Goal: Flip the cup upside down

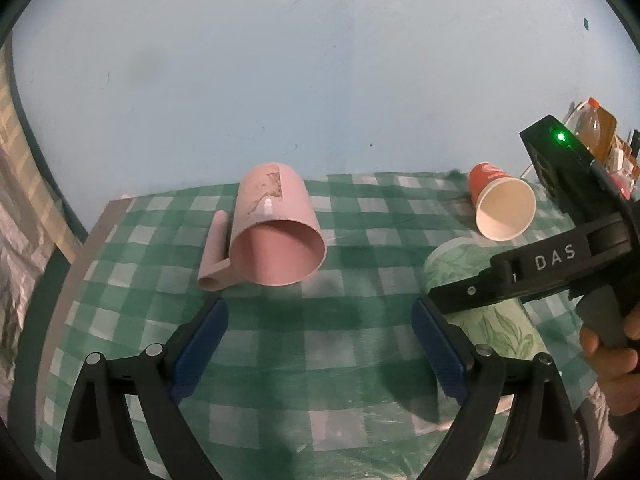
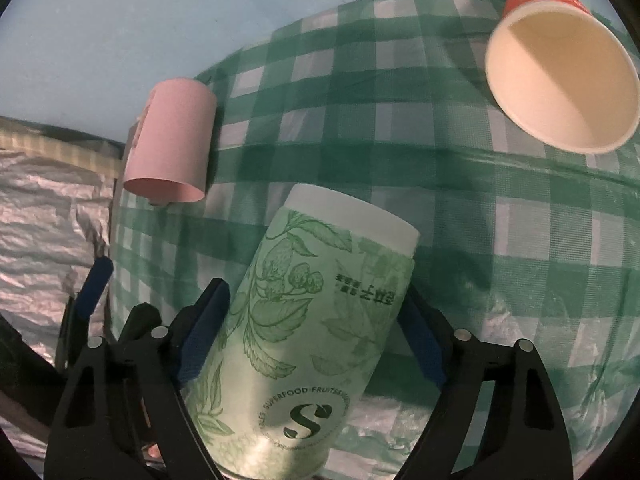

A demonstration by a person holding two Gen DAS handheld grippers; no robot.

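Note:
A green leaf-print cup lies between the blue pads of my right gripper, white rim end pointing away, tilted over the checked tablecloth. The pads sit against its sides. In the left wrist view the same cup shows at the right, partly hidden by the right gripper's black body. My left gripper is open and empty above the cloth, near the pink mug, which lies on its side with its mouth toward me.
An orange paper cup lies on its side at the back right, also in the right wrist view. The green checked tablecloth covers the table; its left edge is close. A blue wall stands behind. Bottles and clutter are at far right.

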